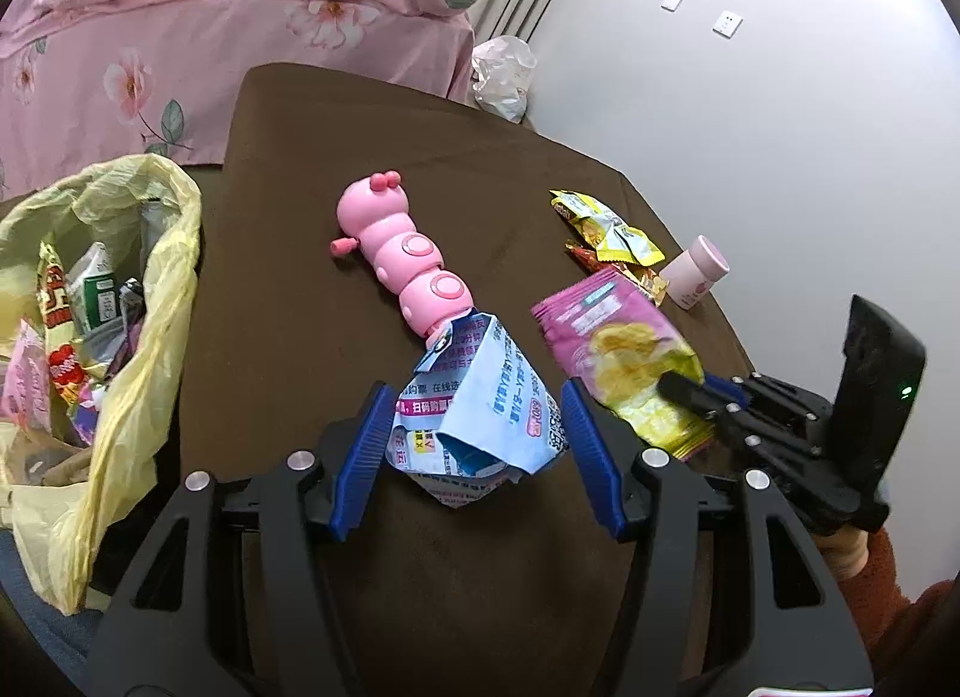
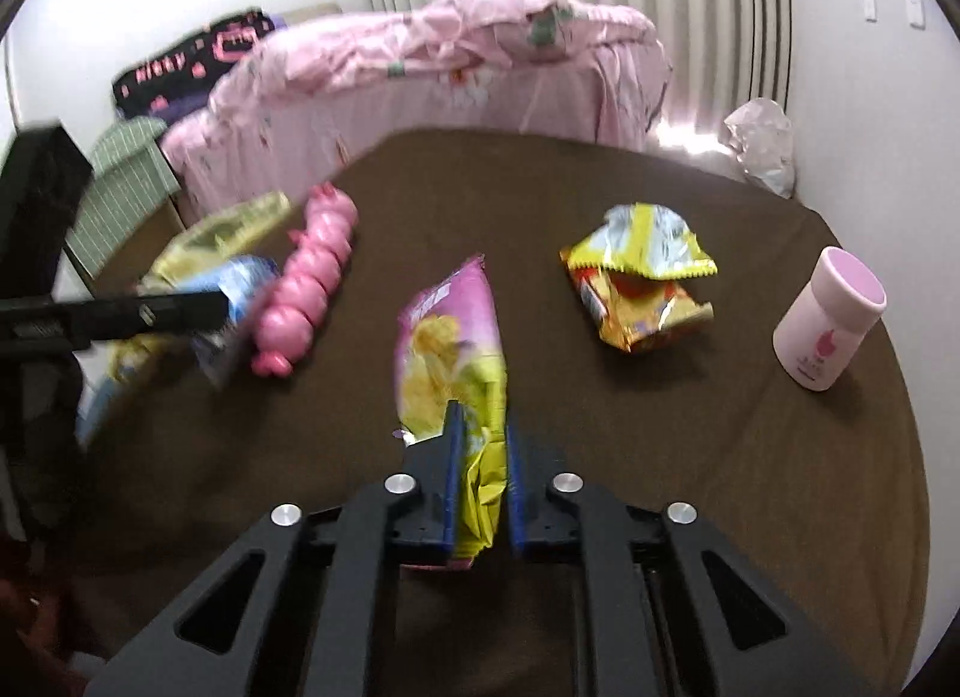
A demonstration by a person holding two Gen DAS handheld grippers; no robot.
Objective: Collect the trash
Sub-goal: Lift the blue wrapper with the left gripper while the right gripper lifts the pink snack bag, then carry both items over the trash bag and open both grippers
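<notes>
My left gripper (image 1: 477, 433) is shut on a crumpled blue and white paper wrapper (image 1: 480, 397), with one blue pad against each side of it. The wrapper's far tip touches the tail of a pink caterpillar toy (image 1: 399, 259). To the right, my right gripper (image 1: 690, 391) is shut on the near end of a pink and yellow chip bag (image 1: 618, 337). In the right wrist view that chip bag (image 2: 450, 337) stands pinched on edge in my right gripper (image 2: 483, 457). At the left, my left gripper (image 2: 180, 310) holds the blurred blue wrapper (image 2: 240, 301).
An open yellow trash bag (image 1: 120, 289) holding several wrappers hangs at the left edge of the brown table (image 1: 288, 217). Yellow snack wrappers (image 2: 648, 277) and a pink cup (image 2: 828, 319) lie far right. A pink bed (image 1: 180, 6) and a white plastic bag (image 1: 504, 72) stand behind.
</notes>
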